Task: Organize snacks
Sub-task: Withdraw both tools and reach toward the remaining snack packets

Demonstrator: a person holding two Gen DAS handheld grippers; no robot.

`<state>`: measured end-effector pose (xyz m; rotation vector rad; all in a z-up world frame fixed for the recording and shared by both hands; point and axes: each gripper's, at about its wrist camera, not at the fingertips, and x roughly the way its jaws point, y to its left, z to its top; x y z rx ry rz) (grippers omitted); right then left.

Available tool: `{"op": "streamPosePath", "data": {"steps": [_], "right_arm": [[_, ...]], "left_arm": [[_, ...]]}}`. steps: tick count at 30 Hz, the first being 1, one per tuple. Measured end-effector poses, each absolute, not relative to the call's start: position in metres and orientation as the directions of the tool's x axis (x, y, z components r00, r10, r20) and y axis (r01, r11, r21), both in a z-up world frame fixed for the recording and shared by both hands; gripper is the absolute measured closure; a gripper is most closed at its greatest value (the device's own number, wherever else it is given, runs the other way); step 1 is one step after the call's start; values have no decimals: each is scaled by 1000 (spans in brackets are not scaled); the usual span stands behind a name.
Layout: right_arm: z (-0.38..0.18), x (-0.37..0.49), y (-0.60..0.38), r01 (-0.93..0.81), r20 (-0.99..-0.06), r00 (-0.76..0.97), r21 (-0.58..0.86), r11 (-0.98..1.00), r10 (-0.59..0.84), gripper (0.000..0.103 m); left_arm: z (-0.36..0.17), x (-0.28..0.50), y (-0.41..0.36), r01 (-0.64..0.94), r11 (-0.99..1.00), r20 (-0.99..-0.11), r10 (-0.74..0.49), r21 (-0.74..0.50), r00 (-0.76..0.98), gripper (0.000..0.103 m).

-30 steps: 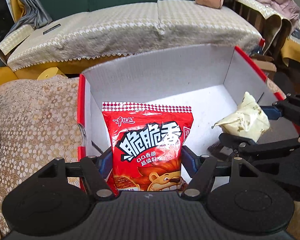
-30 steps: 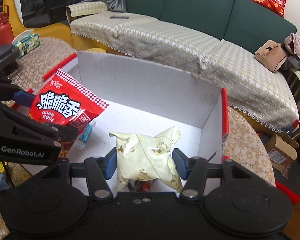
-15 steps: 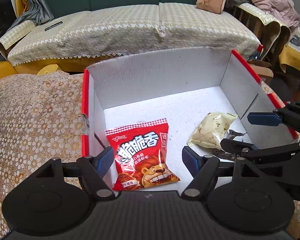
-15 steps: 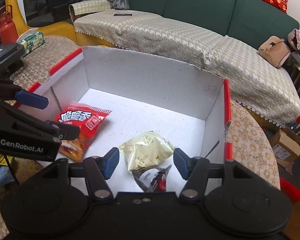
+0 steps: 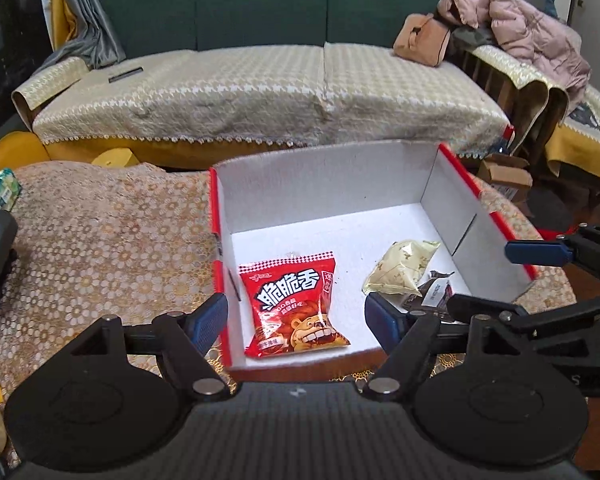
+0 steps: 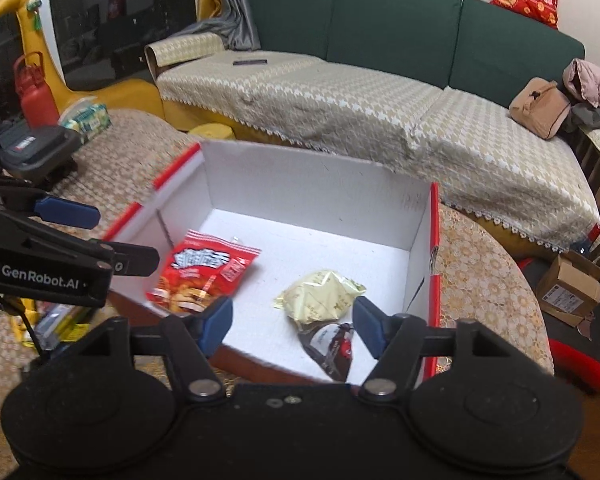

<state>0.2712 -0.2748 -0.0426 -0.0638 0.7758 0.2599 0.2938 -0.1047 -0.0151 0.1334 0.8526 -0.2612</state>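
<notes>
Three snack packets lie in the white-lined box point(image 5: 324, 184): red crisp bag point(image 5: 296, 304), pale yellow packet point(image 5: 400, 268), dark wrapper point(image 5: 436, 294). Left gripper point(image 5: 296, 322) open, empty. Right gripper point(image 6: 292, 322) has just been opening, nothing between. Withdraw both clear of the walls.

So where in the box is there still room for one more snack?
The back half of the box is bare, along its far wall. A bare strip also runs between the red snack bag and the pale yellow packet. The front right corner is crowded: the yellow packet overlaps a dark packet there.
</notes>
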Motion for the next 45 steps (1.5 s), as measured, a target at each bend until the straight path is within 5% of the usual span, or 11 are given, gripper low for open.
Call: {"op": "streamPosePath", "data": {"steps": [3, 14, 33, 45], "right_arm": [[-30, 257, -272, -261, -674, 703, 49, 964, 225, 16], [-1, 209, -246, -321, -616, 728, 82, 943, 302, 1], [-16, 153, -174, -478, -628, 616, 183, 859, 476, 0], [-59, 152, -117, -616, -714, 511, 84, 783, 478, 1]], "left_arm": [[-3, 279, -96, 278, 961, -742, -181, 7, 646, 27], [27, 215, -58, 260, 966, -682, -192, -2, 706, 18], [0, 143, 56, 63, 997, -687, -82, -53, 722, 12], [-47, 152, 101, -19, 1000, -751, 5, -10, 660, 12]]}}
